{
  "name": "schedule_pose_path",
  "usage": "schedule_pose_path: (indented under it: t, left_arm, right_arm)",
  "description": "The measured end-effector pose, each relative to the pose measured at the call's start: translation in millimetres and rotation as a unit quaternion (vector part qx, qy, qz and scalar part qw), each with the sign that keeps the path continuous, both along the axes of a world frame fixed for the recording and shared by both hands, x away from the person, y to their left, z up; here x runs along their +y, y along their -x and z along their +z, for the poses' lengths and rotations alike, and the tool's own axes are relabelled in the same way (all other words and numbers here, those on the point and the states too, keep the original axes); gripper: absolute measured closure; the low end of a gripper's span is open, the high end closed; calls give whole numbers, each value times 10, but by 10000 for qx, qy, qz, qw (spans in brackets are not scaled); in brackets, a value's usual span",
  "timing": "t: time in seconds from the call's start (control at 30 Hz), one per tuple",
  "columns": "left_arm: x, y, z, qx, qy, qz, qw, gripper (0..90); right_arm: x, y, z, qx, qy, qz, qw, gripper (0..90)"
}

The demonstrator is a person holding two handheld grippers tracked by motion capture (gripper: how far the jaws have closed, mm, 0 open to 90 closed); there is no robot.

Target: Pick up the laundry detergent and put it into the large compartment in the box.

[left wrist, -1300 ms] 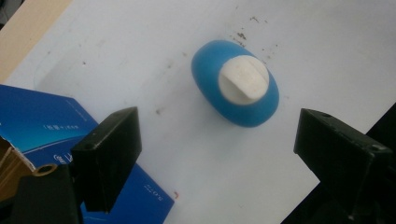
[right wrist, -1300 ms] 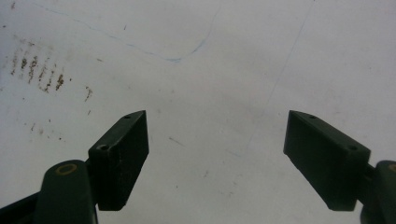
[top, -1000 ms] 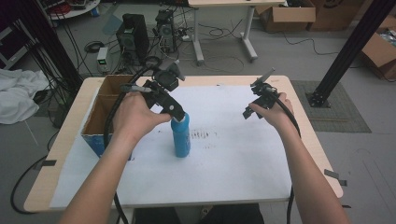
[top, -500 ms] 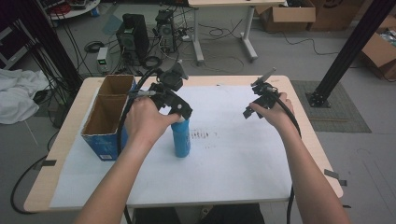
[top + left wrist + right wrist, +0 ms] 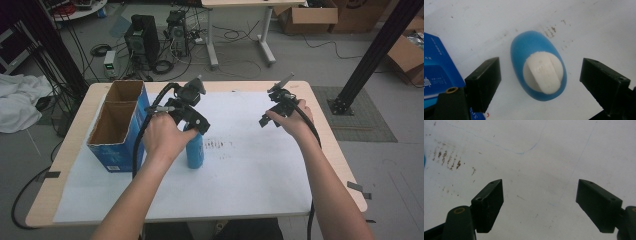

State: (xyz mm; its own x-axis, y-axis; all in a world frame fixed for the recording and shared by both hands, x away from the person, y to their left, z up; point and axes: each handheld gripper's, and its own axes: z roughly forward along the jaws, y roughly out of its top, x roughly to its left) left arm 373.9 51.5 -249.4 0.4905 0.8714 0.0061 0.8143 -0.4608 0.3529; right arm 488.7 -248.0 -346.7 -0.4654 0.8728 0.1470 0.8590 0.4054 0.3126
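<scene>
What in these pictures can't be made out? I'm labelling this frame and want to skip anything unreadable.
- Blue bottle: in the high view the left gripper covers its top.
- Blue box: print blurred and cut off by the left gripper view's edge.
- Box interior: shadowed in the high view.
- Brown marks on the sheet: too small to read.

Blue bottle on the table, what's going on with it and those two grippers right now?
A person holds a gripper in each hand over a white-covered table. The left gripper hangs above the upright blue bottle, jaws open on either side of its white cap, touching nothing. The right gripper is open over bare table. A blue cardboard box stands open to the left of the bottle.
</scene>
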Motion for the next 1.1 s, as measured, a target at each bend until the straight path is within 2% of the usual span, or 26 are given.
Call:
schedule_pose_path:
  t: [0.23,0.3,0.43,0.63,0.93,1.1]
  left_arm:
    - [-42,-6,-45,-8,20,148,9999,202]
    - [-63,-10,-66,17,-67,159,9998,210]
    - [-87,-27,-105,55,-71,274,9996,225]
    - [-115,-66,-152,174,-186,372,9990,245]
    - [-127,-124,-189,409,-196,462,9979,230]
    - [-150,-136,-220,423,-251,520,9974,229]
  right_arm:
    - [-18,1,-15,12,-35,-27,10000,222]
    - [-16,4,-11,19,-41,-30,10000,222]
    - [-4,10,-15,3,-57,5,10000,224]
    - [-17,8,-18,8,-63,-17,10000,224]
    - [-16,10,-18,9,-82,0,10000,224]
    - [-18,12,-24,8,-82,0,10000,226]
